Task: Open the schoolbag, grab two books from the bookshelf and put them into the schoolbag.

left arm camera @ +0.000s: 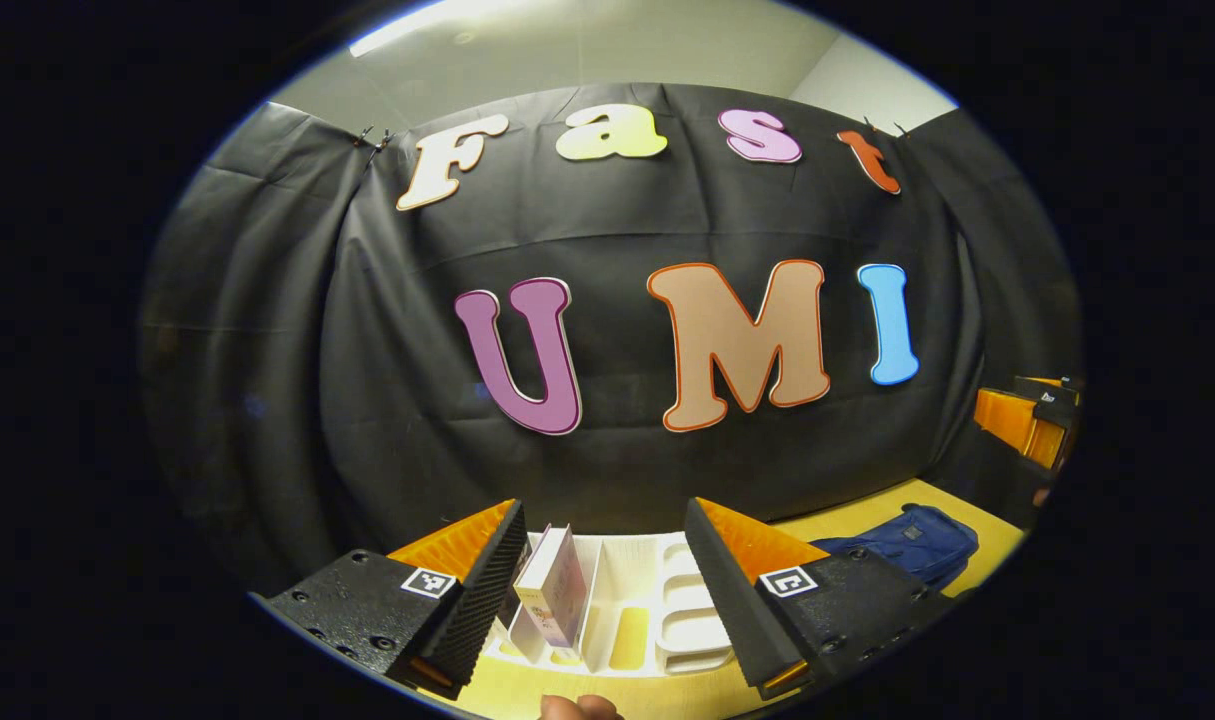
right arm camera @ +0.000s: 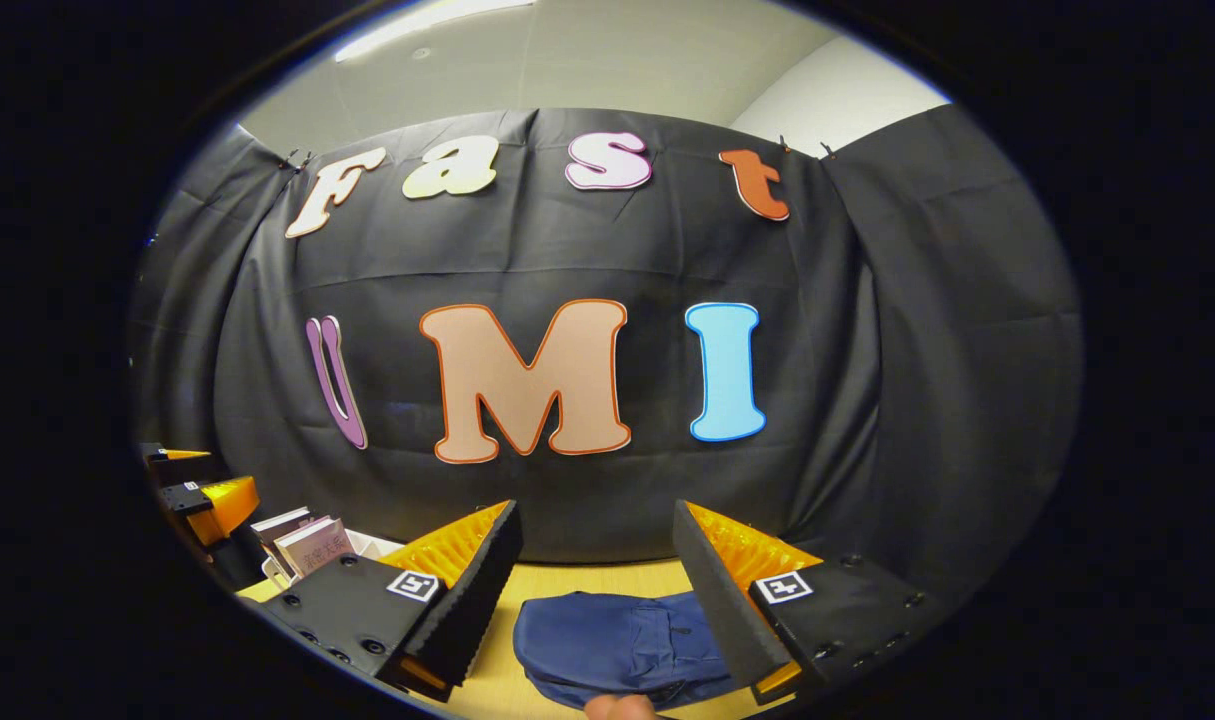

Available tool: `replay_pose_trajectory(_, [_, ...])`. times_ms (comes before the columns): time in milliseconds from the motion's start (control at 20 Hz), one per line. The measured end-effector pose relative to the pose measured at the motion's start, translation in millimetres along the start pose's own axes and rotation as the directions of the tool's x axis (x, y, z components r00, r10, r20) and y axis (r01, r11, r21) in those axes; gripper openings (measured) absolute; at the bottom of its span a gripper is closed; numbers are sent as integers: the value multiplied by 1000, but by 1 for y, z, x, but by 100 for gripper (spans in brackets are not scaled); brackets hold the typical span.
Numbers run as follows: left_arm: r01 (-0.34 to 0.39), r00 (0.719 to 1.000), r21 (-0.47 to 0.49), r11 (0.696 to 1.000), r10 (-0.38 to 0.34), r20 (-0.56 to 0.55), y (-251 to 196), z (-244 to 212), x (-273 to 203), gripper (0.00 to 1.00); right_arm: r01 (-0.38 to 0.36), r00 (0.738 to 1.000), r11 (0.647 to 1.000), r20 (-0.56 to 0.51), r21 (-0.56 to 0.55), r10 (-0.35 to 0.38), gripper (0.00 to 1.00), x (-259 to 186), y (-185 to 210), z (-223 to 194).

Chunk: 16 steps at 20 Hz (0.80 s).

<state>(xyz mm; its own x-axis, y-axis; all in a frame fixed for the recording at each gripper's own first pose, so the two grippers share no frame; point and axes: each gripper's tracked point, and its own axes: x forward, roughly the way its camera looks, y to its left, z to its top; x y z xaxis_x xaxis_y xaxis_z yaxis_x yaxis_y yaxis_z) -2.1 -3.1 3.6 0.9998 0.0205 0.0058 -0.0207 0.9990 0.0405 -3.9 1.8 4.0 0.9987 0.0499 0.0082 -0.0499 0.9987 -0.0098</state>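
The bag (right arm camera: 617,645) is lying flat on the table (right arm camera: 587,578), directly below and between the fingers of the right gripper (right arm camera: 597,590), which is hovering above it with its jaws standing wide apart and holding nothing. In the left gripper view the same bag is showing to the right of the shelf (left arm camera: 667,600).

The shelf, a white divided rack, is sitting on the table to the left of the bag. The left gripper (left arm camera: 607,590) is hanging over the shelf, jaws spread and empty. The books (left arm camera: 557,595) are standing upright in the left compartments of the shelf, leaning slightly.

Handling, as a judgement: the bag is looking like soft, limp fabric, light and collapsed, so it is likely to bunch and slide on the smooth table when pulled. The zip pull would be the place to take hold, with the other gripper pinning the cloth beside it; the pull itself is too small to make out. The books are appearing thin, stiff and light, with smooth covers that may slip; the upper edge or spine, where they are standing clear of the shelf wall, is offering the best purchase.

Count: one bag, one shelf, two grippers. In the right gripper view at least two books (right arm camera: 302,540) are showing left of the bag; an exact number cannot be told. The bag is appearing closed, so opening is not yet done
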Motion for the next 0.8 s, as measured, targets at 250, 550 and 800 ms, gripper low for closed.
replay_pose_trajectory(250, [-9, 1000, 2, 1000, 9, 7, 2, -1, 1, 93, -8, 1000, 1000, 3, -22, 8, 92, -2, 0, 1])
replay_pose_trajectory(550, [-17, 1000, 59, 998, 16, 25, 0, -5, 1, 94, -12, 1000, 1000, -20, -29, 11, 92, -3, -5, -8])
replay_pose_trajectory(800, [2, 1000, 57, 998, -3, 18, -4, -4, 0, 94, -32, 998, 990, -65, -135, 23, 92, 0, -14, -37])
